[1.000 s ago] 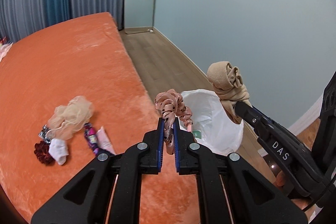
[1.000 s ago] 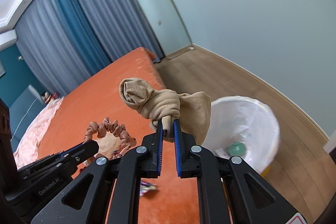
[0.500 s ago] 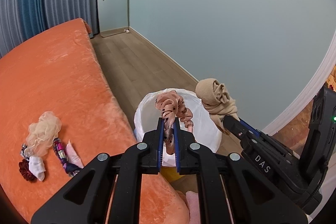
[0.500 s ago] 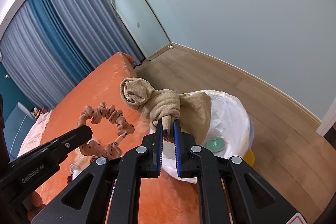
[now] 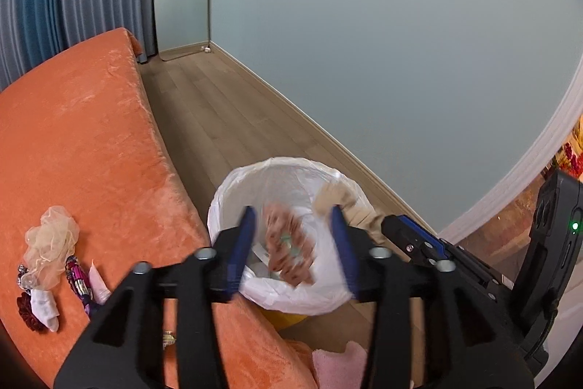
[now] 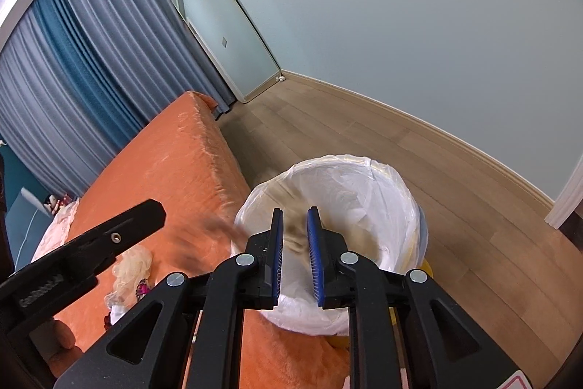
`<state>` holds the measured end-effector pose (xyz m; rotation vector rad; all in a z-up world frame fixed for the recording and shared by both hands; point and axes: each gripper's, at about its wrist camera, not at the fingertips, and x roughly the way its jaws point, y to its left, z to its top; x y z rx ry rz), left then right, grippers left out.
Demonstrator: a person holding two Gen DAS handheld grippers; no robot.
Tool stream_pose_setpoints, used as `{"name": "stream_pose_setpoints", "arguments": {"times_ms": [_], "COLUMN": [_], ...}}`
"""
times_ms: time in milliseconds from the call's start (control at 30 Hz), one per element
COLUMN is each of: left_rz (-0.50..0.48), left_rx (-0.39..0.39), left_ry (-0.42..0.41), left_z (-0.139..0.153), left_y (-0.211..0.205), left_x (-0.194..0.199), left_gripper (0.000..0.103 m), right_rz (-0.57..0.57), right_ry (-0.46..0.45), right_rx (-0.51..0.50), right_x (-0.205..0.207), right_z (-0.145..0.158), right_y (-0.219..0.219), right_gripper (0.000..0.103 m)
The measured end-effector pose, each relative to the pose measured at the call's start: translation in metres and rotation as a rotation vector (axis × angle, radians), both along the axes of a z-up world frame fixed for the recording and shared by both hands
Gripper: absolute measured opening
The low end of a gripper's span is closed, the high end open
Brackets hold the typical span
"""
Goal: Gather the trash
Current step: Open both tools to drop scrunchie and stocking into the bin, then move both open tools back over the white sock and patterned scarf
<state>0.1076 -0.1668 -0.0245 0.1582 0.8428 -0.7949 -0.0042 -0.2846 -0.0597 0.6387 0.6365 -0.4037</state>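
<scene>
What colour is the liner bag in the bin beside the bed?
White, translucent plastic bin liner; the right wrist view shows it best.

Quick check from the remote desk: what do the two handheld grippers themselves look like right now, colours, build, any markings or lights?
Both are black plastic with triangular cut-outs in the finger arms and silver round bolts. The left gripper and the right gripper have blue ribbed pads on the inner faces. Seen from the right, the left one bears pale embossed lettering, too blurred to read. The right one's body shows a small green light.
</scene>
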Motion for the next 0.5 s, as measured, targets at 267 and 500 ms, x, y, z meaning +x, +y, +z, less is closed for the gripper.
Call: {"name": "stream_pose_setpoints", "arguments": {"times_ms": [267,500], "left_rz": [0.051,0.122], "left_rx": [0.029,0.029], "left_ry": [-0.011,-0.004], "left_z": [-0.006,-0.006], "left_y": [0.009,0.040], "left_x": [0.006,0.007], "left_gripper": [0.053,0.054], "right_rz": [0.012,0.063], "right_ry": [0.009,0.025], "right_rx": [-0.005,-0.028], "right_x": [0.006,0.013], "right_z": [-0.003,0.003], "right_y": [0.006,0.028], "right_gripper": [0.042,0.048]}}
